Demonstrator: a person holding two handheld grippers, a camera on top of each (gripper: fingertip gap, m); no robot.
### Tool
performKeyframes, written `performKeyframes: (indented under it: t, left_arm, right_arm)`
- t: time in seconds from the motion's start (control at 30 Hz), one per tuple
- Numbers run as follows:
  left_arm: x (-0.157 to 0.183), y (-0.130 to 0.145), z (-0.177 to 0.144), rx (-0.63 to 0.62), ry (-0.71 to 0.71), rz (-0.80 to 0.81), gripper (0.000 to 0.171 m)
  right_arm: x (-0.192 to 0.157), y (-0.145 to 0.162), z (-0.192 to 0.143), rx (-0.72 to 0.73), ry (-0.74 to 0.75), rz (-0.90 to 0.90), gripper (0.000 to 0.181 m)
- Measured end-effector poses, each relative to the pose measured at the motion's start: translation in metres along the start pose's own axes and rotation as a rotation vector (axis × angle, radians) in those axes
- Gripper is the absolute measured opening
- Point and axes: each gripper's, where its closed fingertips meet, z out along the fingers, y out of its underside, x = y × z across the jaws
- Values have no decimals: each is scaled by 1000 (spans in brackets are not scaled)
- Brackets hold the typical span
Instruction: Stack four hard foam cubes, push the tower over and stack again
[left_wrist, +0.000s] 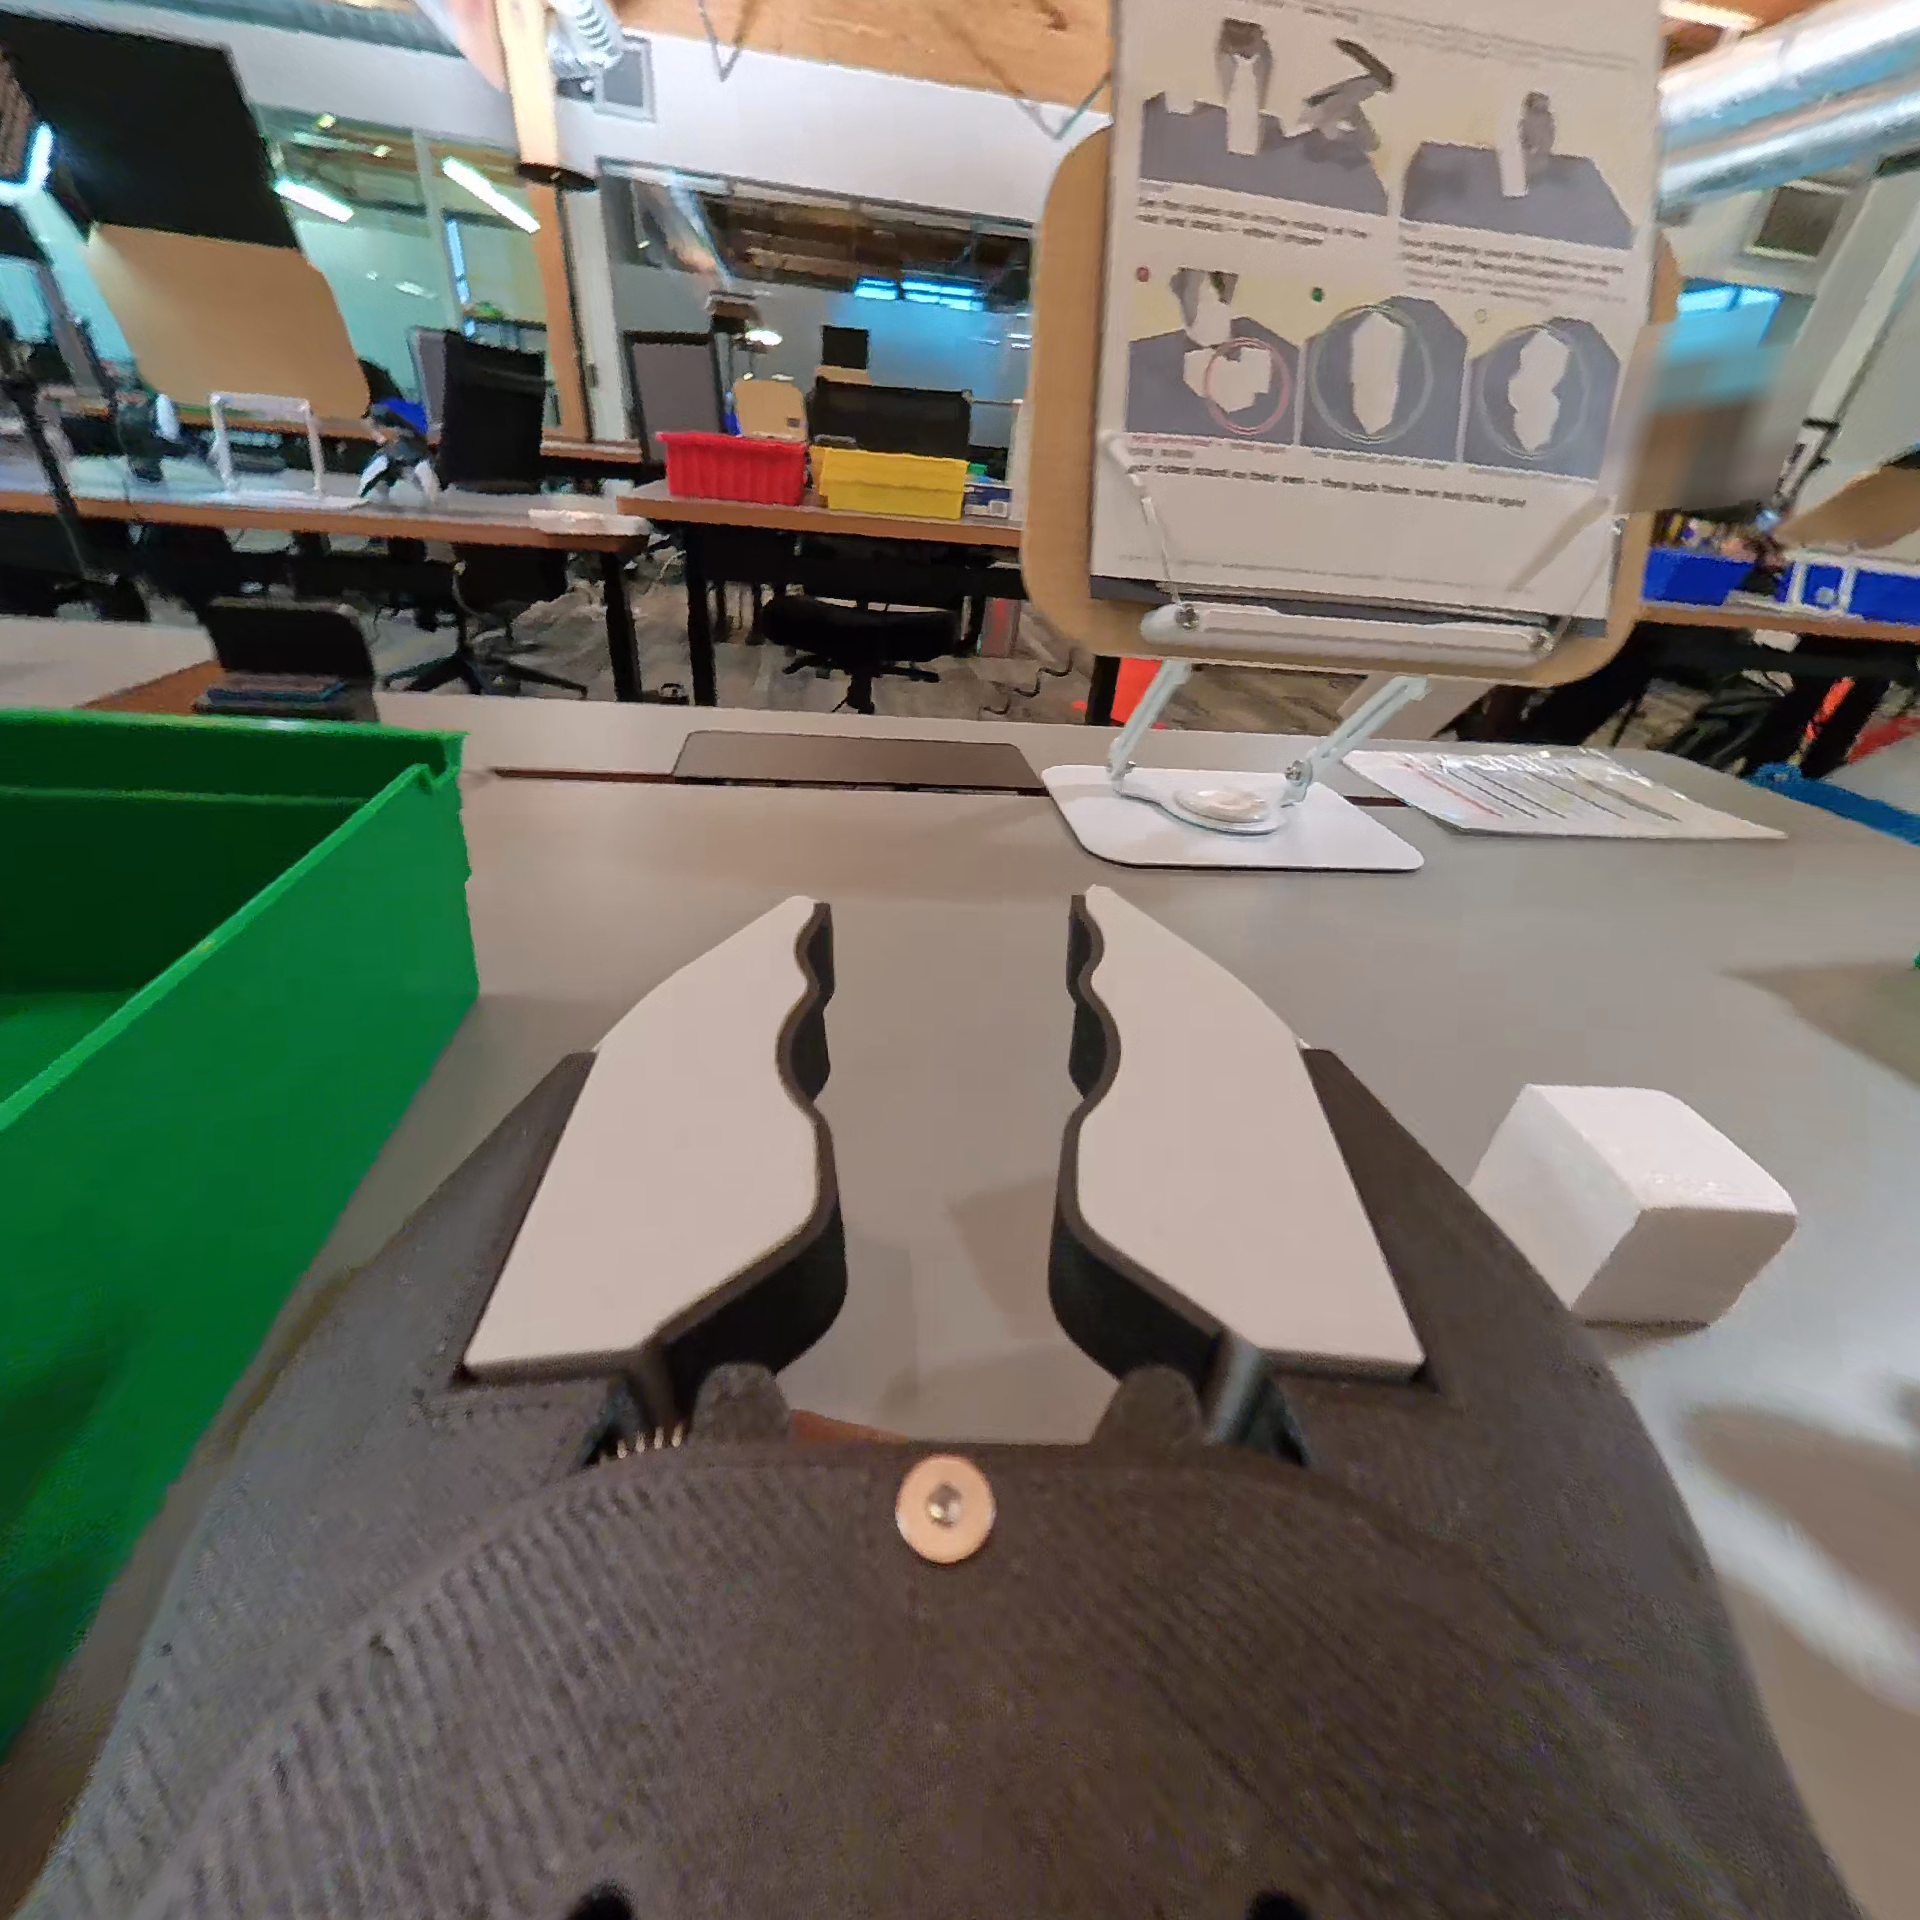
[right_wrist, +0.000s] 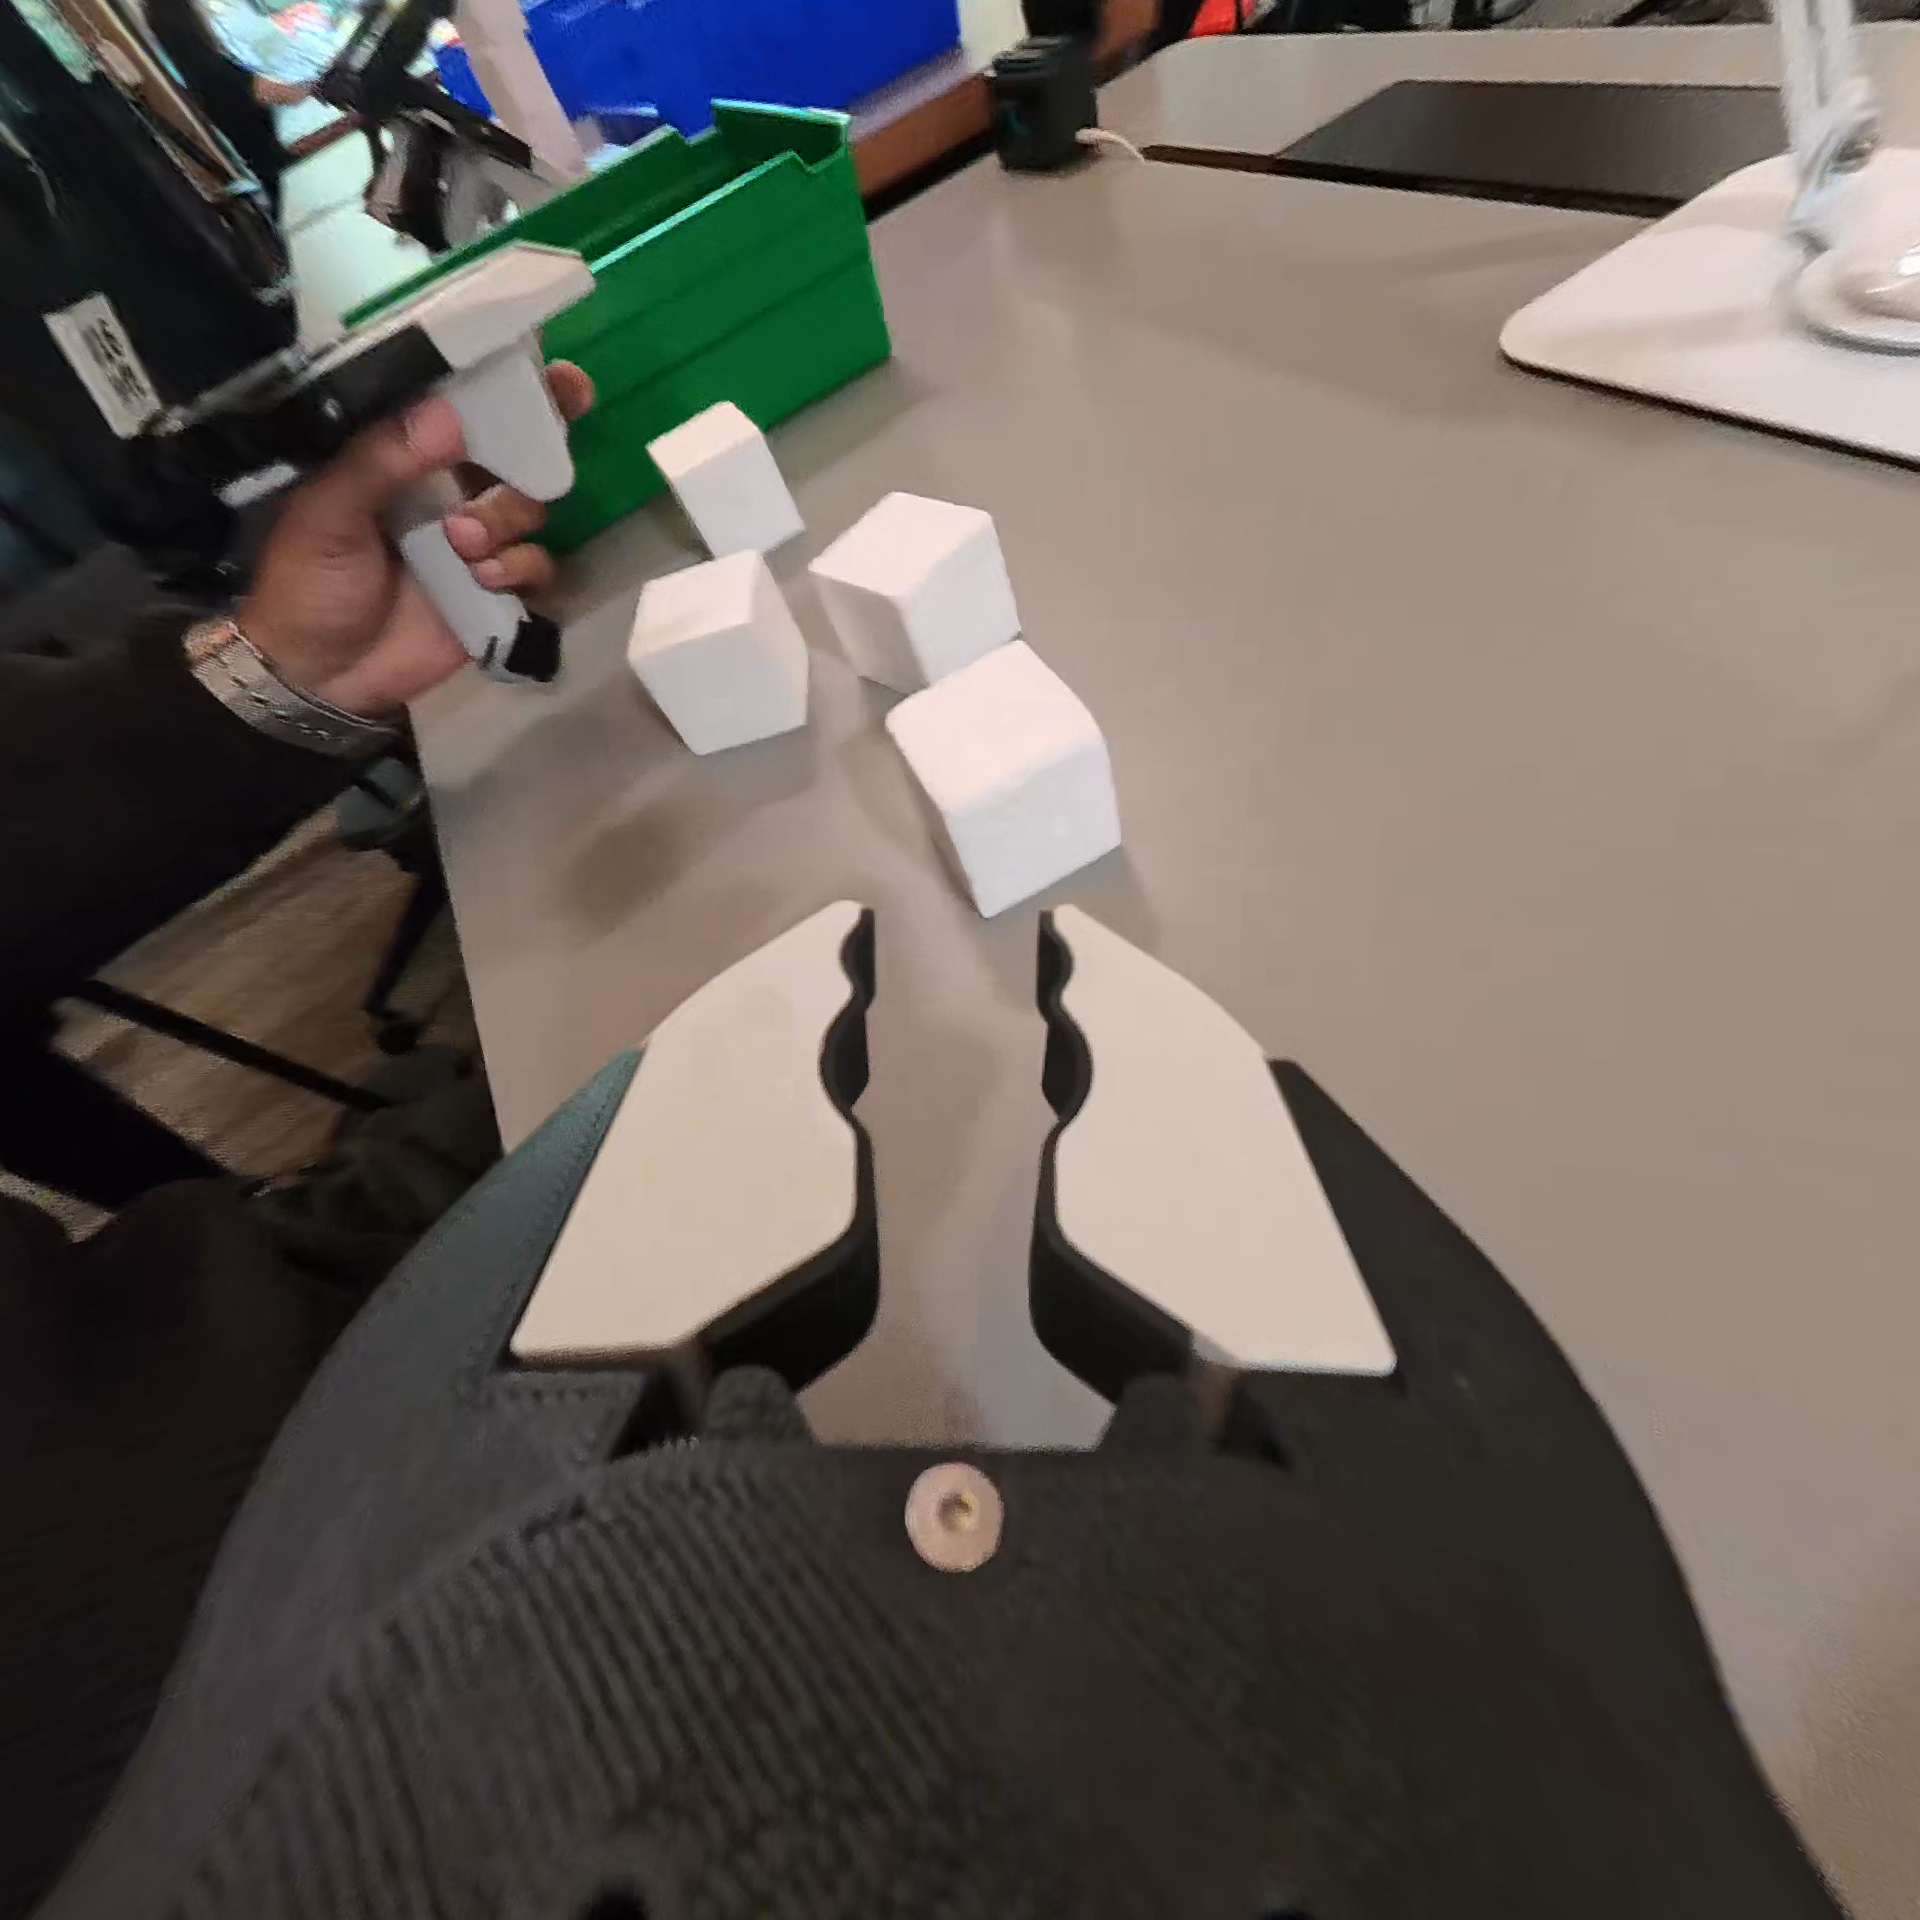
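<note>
Lying loose near the desk's (right_wrist: 1403, 644) left edge, four white cubes sit in a cluster with none stacked on another, so stacking has yet to start or restart. The nearest cube (right_wrist: 1006, 774) sits just ahead of the right claw (right_wrist: 956, 925), whose jaws stand apart and empty, pointed at it; that looks like a lineup for the first pick. Behind it are a second cube (right_wrist: 920, 601) and a third cube (right_wrist: 719, 649), close together, and the farthest cube (right_wrist: 727, 476) rests just beside the green bin (right_wrist: 727, 281). The left claw (left_wrist: 948, 914) is also released and empty, held level over bare desk beside the bin, likely kept clear of the cluster. From its view only one cube (left_wrist: 1631, 1195) shows, off to its right. A hand (right_wrist: 395, 561) grips that tool's handle.
</note>
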Motion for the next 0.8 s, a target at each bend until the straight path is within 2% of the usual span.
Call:
performKeyframes:
  t: [0.1,0.17,0.33,0.53,0.63,0.73,0.8]
  left_arm:
    - [19,-3,-2,22,63,94,43]
    - [30,-3,-3,32,103,137,43]
    - [39,1,-2,18,143,125,42]
    - [34,4,0,-6,137,64,42]
    - [32,6,0,-16,133,43,42]
    - [31,7,1,-21,135,18,42]
    - [31,8,2,-23,136,12,42]
  right_arm:
    - [-4,-12,-5,76,-48,-26,31]
    - [-4,-28,-12,191,-49,-85,53]
    - [-5,-50,-29,347,-27,-117,72]
    - [-12,-55,-30,376,16,-224,70]
    - [-10,-45,-18,319,31,-223,72]
    - [-11,-44,-6,312,-11,-240,64]
    - [-9,-41,8,258,-39,-285,63]
